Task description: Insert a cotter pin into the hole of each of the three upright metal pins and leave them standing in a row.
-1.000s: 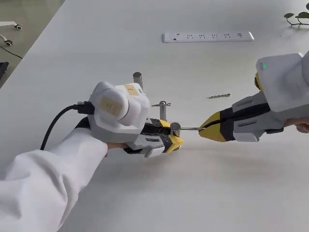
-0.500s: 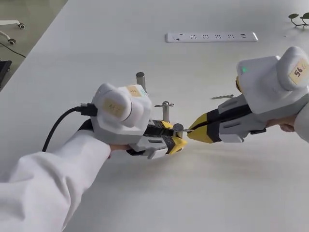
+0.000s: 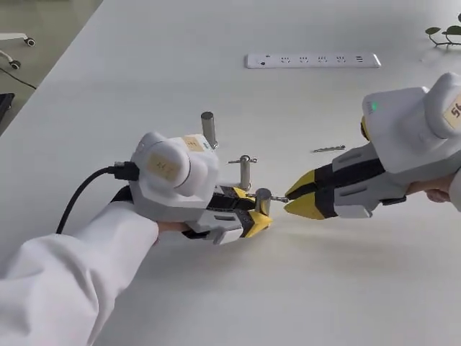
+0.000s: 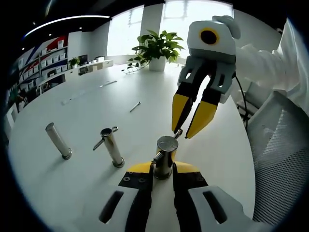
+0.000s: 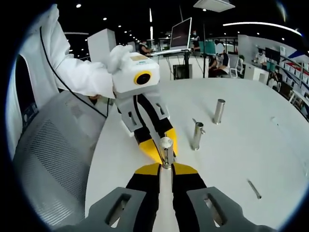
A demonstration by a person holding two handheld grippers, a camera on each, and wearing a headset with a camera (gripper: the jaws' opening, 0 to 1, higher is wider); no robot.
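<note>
Three upright metal pins stand in a row. My left gripper point(image 3: 261, 210) is shut on the nearest metal pin point(image 3: 263, 201), seen between its yellow jaws in the left gripper view point(image 4: 164, 155). A cotter pin point(image 3: 278, 199) sticks out of that pin's side toward my right gripper point(image 3: 288, 200), which is open with its jaws spread around the cotter pin's free end. The middle pin point(image 3: 245, 171) carries a cotter pin through its top. The far pin point(image 3: 209, 130) is bare. In the right gripper view the nearest pin point(image 5: 166, 146) stands just beyond my open right gripper point(image 5: 165, 167).
A loose cotter pin point(image 3: 328, 149) lies on the white table behind the right gripper. A white power strip point(image 3: 311, 60) lies along the far side. A potted plant point(image 4: 157, 48) stands at the table's end. The left gripper's black cable point(image 3: 83, 194) trails left.
The right gripper moved left, pushing the cotter pin into the nearest pin, then opened and let it go. The left gripper kept its hold on the pin.
</note>
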